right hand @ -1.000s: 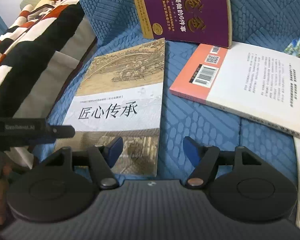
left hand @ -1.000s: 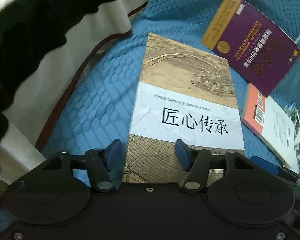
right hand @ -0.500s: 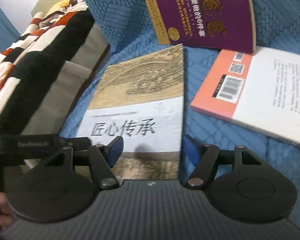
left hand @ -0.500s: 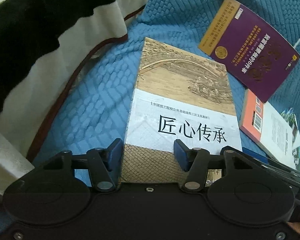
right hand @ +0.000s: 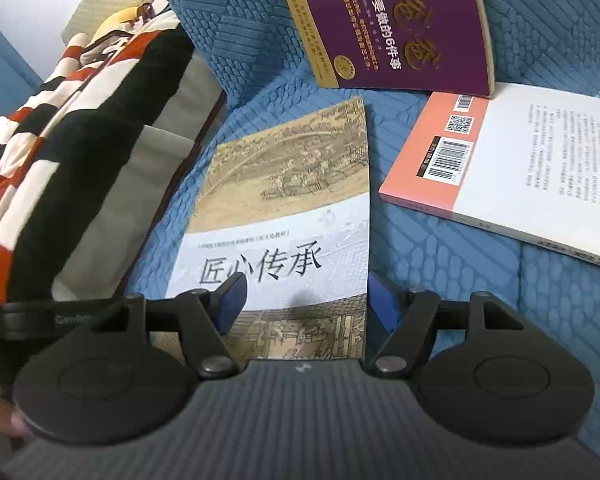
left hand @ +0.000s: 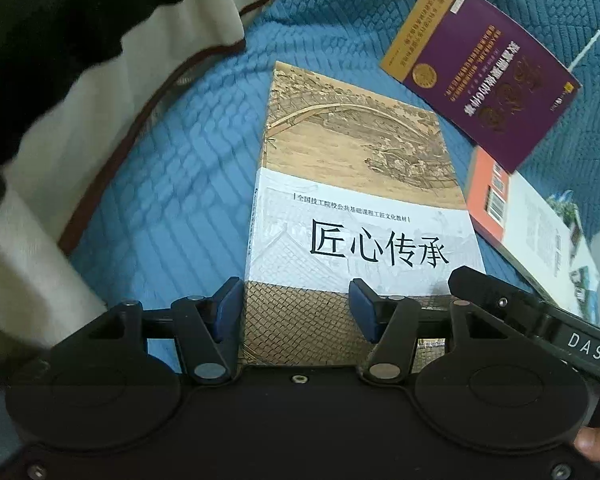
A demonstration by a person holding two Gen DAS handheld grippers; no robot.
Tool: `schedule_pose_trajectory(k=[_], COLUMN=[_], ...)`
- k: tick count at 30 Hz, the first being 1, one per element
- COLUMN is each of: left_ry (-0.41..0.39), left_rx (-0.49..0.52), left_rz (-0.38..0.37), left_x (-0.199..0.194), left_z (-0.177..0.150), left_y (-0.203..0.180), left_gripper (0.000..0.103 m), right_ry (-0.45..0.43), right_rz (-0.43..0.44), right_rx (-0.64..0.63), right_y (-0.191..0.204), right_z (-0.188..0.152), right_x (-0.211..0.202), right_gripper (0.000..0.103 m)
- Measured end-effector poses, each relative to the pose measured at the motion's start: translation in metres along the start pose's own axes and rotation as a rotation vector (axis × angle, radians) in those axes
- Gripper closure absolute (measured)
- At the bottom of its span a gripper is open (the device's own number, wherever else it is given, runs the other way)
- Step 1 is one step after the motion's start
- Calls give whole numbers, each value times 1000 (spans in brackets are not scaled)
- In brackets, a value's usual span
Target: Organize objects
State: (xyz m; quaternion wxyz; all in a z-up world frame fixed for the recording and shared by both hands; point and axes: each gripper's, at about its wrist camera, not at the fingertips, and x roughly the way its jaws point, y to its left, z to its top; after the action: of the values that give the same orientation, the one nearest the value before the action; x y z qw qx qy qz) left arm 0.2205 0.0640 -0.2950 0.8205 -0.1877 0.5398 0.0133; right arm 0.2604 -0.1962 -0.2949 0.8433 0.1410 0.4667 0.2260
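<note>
A tan and white book point(left hand: 360, 184) with large black characters lies flat on the blue quilted cover point(left hand: 172, 200). My left gripper point(left hand: 296, 306) is open over the book's near left corner, its left finger point(left hand: 230, 308) just outside the spine and the right one above the cover. In the right wrist view the same book point(right hand: 292, 208) lies under my right gripper point(right hand: 306, 300), also open. Its left finger point(right hand: 232, 300) hangs over the cover and the right finger point(right hand: 380, 304) sits just past the book's right edge. Neither gripper grips anything.
A purple book point(right hand: 388, 20) leans at the back, and an orange and white book point(right hand: 520, 160) lies face down to the right. A black, white and red striped blanket point(right hand: 80, 120) is bunched along the left. A person's fingertip point(left hand: 596, 444) shows behind my left gripper.
The right gripper has swung left, so the book's right edge now lies between its jaws instead of left of them. The left gripper has barely shifted; both kept their opening.
</note>
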Motion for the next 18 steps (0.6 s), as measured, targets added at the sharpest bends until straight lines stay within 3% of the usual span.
schedule_pose_trajectory(k=[9, 18], left_ry=[65, 118], left_rx=[-44, -3], left_rz=[-58, -75], left_x=[-20, -30], left_z=[-35, -66], left_y=[1, -7], left_gripper=[48, 49], right_ry=[22, 59], right_rz=[-33, -48], right_rx=[-19, 98], right_y=[3, -21], right_z=[-23, -61], right_x=[-32, -60], right_gripper=[37, 39])
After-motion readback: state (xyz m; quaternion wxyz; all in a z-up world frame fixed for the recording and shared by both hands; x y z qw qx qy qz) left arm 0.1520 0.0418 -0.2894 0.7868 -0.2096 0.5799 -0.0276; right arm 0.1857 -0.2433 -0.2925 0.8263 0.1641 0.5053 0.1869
